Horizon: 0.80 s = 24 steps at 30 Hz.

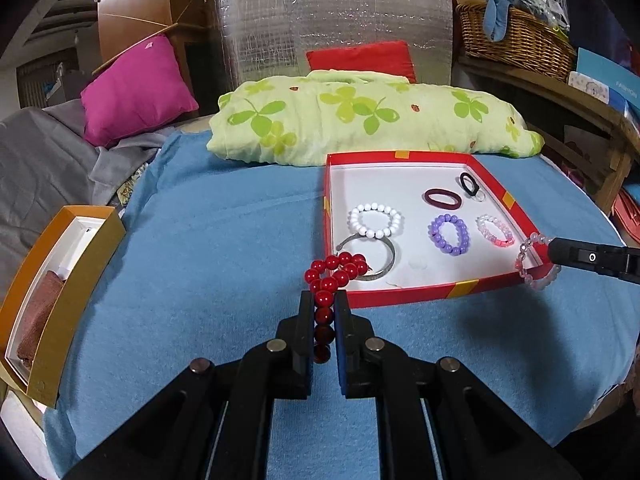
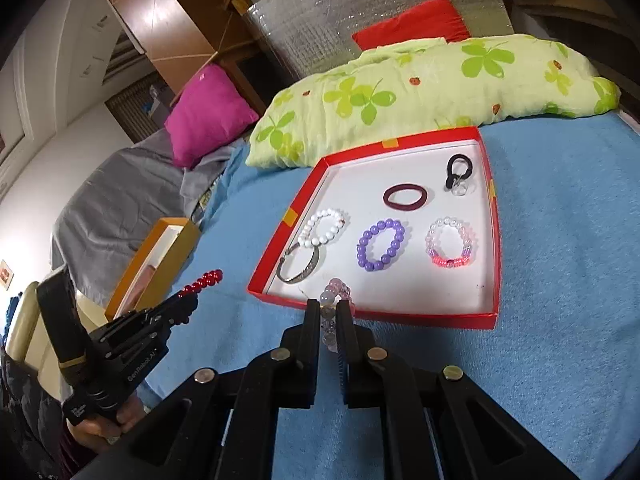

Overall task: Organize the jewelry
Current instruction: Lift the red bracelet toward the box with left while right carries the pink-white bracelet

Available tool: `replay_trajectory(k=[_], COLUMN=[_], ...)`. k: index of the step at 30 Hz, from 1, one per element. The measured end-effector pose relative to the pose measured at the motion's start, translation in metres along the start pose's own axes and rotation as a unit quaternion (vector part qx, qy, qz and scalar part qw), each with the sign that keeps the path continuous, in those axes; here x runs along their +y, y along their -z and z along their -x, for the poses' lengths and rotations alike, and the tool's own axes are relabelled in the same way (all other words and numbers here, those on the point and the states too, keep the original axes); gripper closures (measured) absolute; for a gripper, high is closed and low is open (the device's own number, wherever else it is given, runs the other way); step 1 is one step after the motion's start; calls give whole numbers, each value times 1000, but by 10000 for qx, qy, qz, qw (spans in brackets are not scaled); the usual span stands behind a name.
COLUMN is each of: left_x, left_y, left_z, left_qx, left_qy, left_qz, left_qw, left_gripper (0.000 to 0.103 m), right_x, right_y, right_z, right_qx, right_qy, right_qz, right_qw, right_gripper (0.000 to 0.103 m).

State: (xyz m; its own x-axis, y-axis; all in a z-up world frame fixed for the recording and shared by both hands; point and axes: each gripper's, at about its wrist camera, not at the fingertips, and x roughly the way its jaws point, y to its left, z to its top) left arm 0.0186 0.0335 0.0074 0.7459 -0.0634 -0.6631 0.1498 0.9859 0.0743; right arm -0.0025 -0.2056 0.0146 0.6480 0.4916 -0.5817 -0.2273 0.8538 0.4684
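A red-rimmed tray lies on the blue cloth. In it are a white bead bracelet, a metal bangle, a purple bead bracelet, a pink-and-clear bracelet, a maroon hair tie and a black hair tie. My left gripper is shut on a red bead bracelet, just short of the tray's near left corner. My right gripper is shut on a pale pink bead bracelet over the tray's near rim.
A gold box with a white lining sits at the left edge of the cloth. A clover-print pillow lies right behind the tray, with a magenta cushion to its left. A wicker basket stands on a shelf at right.
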Motion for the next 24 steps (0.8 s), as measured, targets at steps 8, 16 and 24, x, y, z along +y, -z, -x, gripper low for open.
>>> replay_trajectory(k=[8,16,24], left_x=[-5,-11,-16], left_y=[-4,-8,-12], left_z=[1,1,0], left_qx=[-68,-103,-105], left_qy=[-17,7,47], left_qz=[1,8,40], left_qw=[10000,9999,9999], left_gripper=[94,94,94], right_x=[-3,-4,-5], right_y=[-2,-3,-3], right_z=[2,3,3], right_qx=[-80,-133,-164], right_qy=[19,10,22], right_qz=[-54,-95,-122], right_qw=[10000,9999,9998], right_gripper=[94,94,94])
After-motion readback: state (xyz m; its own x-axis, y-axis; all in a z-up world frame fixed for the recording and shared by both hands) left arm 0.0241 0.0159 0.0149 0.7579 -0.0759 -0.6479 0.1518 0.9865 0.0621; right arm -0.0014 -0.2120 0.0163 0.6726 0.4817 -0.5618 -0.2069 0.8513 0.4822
